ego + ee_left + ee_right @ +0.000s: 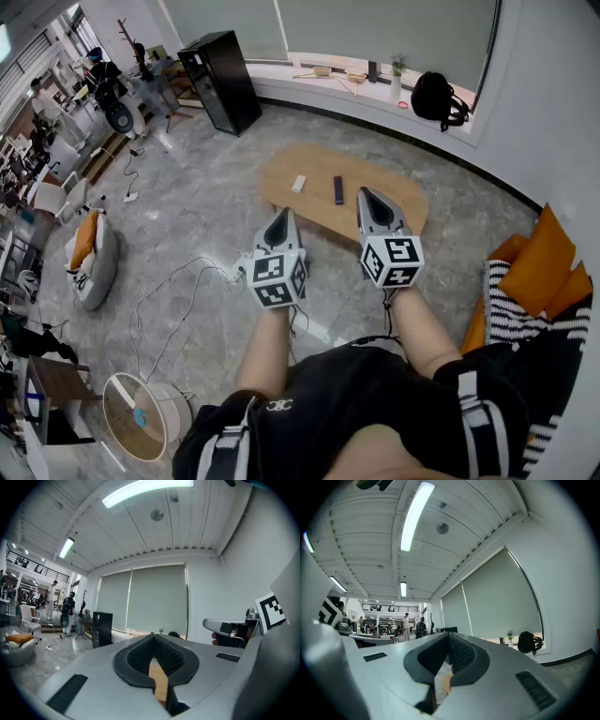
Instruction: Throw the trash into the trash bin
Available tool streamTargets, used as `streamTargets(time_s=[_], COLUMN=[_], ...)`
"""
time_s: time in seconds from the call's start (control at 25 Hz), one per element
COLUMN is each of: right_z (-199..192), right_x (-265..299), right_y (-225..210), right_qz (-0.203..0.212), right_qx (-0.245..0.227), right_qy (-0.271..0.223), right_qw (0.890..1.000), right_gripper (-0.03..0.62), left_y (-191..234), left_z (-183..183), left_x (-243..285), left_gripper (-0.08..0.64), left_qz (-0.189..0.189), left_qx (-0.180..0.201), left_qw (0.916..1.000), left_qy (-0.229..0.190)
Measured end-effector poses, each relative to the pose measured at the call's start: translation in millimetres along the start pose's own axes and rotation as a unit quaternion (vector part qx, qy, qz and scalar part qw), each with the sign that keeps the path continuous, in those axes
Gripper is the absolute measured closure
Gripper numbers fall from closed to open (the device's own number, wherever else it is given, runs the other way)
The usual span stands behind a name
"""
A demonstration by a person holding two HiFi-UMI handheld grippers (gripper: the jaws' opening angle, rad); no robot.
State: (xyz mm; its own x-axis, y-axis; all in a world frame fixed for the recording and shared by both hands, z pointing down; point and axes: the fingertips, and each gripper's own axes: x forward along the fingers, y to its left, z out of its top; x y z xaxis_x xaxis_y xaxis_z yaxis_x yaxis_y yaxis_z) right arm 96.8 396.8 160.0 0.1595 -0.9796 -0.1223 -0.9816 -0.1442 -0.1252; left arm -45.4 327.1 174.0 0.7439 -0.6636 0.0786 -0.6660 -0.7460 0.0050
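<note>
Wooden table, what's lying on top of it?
On the wooden table lie a small white item and a dark flat bar, apart. The right gripper covers part of its near side, so anything there is hidden.

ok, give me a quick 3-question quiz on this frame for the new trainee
1. True or false: the left claw and the right claw each grip a piece of trash.
2. What lies on the wooden table? A) a cup B) a white item and a dark item C) a fan
3. Where does the black backpack sit?
Key: 1 false, both are shut and empty. 2 B. 3 on the window ledge.
</note>
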Motion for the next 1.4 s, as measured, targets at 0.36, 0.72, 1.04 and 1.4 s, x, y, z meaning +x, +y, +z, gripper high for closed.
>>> streamTargets(time_s=[0.36, 0.72, 1.04, 1.4], right_z=[1.3, -5.1, -15.0, -23.6], right_x=[-3.8, 6.9, 20.3, 41.3], right_y=[9.1, 39.0, 78.1, 80.9], right_qz=[0.012, 0.009, -0.007, -0.029], right_qx=[-0.002, -0.012, -0.012, -0.008], right_qy=[0.003, 0.005, 0.002, 0.006], right_qw=[1.000, 1.000, 1.000, 1.000], right_gripper=[0.581, 0.581, 0.580, 0.581], left_y=[-2.4, 25.1, 67.7, 93.9], left_z=[-0.2, -0.8, -5.7, -13.0], left_x=[-7.7, -13.6, -27.4, -18.7], left_gripper=[0.555, 0.555, 0.555, 0.555], left_qz=[-0.003, -0.007, -0.016, -0.019], left_qx=[-0.009, -0.011, -0.006, -0.009], left_qw=[1.0000, 0.9999, 0.9999, 0.9998], left_qy=[0.002, 0.000, 0.001, 0.003])
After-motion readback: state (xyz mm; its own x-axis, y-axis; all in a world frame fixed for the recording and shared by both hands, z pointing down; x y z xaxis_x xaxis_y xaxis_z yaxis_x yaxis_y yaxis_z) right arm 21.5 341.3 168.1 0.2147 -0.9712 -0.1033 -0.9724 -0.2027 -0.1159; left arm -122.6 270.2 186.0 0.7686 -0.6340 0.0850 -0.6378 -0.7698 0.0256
